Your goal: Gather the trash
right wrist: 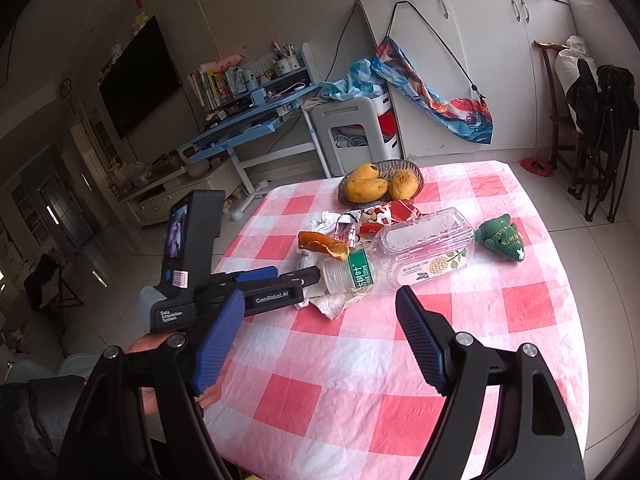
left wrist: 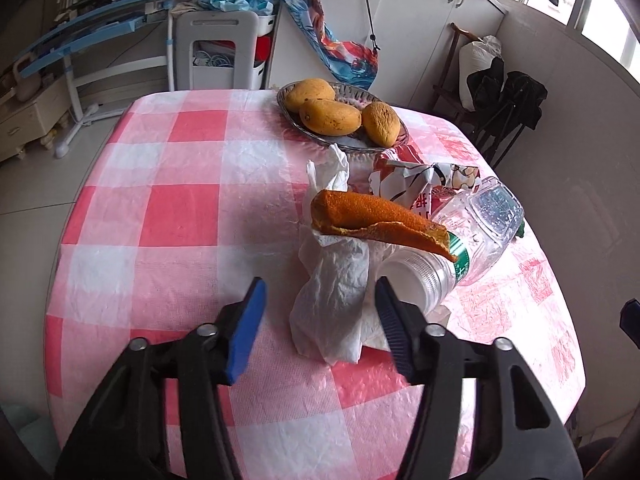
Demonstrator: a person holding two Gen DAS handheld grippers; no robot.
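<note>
Where the checked surface (right wrist: 400,360) meets tiled floor (right wrist: 592,264), white cabinets (right wrist: 480,60) stand behind. Near half bare. Left gripper (left wrist: 320,300) half-closed around tissue (left wrist: 336,304), pads apart; right gripper (right wrist: 320,300) wide, empty.

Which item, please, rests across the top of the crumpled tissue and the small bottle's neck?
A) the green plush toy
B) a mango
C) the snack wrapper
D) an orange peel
D: the orange peel lies across the tissue and the neck of the small bottle, while the mangoes sit in the basket behind.
</note>
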